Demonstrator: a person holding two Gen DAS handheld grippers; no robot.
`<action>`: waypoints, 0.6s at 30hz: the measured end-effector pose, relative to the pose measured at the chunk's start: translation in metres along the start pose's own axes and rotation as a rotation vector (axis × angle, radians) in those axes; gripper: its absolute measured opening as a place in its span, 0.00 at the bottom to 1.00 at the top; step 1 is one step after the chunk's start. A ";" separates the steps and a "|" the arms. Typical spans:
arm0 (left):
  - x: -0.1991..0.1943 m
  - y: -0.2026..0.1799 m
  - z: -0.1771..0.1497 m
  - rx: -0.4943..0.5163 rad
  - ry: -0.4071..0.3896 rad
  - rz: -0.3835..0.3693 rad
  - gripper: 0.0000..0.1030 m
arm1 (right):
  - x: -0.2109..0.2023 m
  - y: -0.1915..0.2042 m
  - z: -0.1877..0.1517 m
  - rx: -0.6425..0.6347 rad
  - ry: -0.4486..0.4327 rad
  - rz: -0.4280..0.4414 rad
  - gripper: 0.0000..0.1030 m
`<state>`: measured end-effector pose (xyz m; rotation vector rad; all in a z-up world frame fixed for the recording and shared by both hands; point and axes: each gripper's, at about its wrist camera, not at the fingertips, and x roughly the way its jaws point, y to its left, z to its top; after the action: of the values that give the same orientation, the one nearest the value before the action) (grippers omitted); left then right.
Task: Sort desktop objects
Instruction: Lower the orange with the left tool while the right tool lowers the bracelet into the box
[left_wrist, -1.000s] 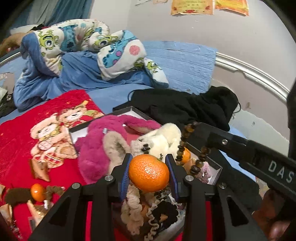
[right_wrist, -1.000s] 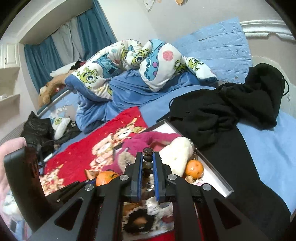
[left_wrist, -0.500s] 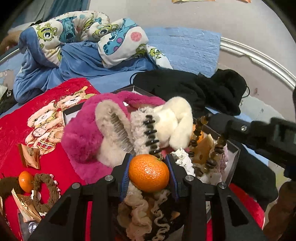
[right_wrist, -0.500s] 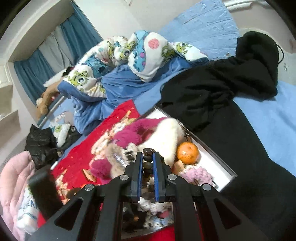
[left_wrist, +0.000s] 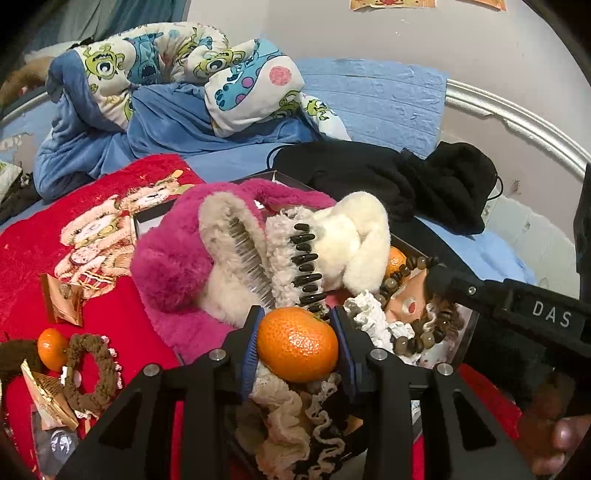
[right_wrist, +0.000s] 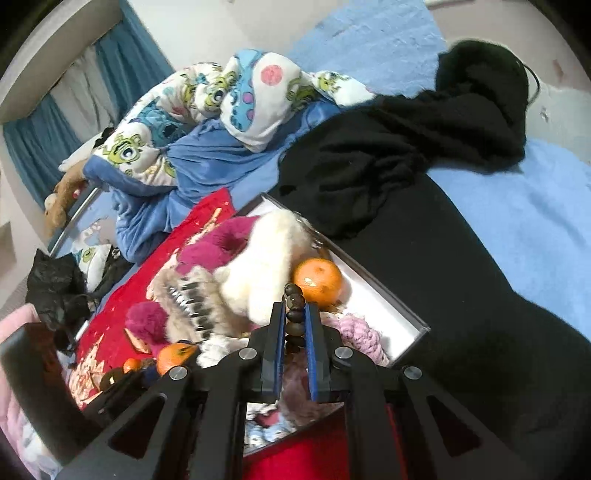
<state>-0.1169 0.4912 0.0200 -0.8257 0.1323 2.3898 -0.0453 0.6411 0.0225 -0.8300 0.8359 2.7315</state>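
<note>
Mandarin (left_wrist: 297, 343) pinched between the left gripper (left_wrist: 297, 345) pads, angled down over the box (right_wrist: 384, 295), fluffy headbands (left_wrist: 258, 251) just ahead. Bead bracelet (right_wrist: 294, 314) clamped in the right gripper (right_wrist: 294, 325), jaws pressed tight, tilted down w/ a 2nd mandarin (right_wrist: 317, 281) just past its tips. 3rd mandarin (left_wrist: 52, 349) far left on red blanket (left_wrist: 44, 236).

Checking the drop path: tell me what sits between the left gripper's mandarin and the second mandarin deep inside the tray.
In the left wrist view, a frilly white scrunchie and brown bead bracelet lie between the held mandarin and the far mandarin.
</note>
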 end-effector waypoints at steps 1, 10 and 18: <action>-0.001 -0.002 0.000 0.012 -0.003 0.012 0.37 | 0.000 -0.003 0.000 0.006 0.000 -0.004 0.10; -0.001 -0.006 -0.001 0.029 0.006 0.011 0.37 | -0.008 -0.008 0.002 0.026 -0.013 -0.007 0.10; -0.002 -0.008 0.000 0.054 0.017 0.025 0.37 | -0.010 -0.007 -0.002 0.014 -0.012 -0.013 0.10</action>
<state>-0.1107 0.4963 0.0218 -0.8244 0.2144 2.3917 -0.0339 0.6454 0.0231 -0.8122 0.8428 2.7138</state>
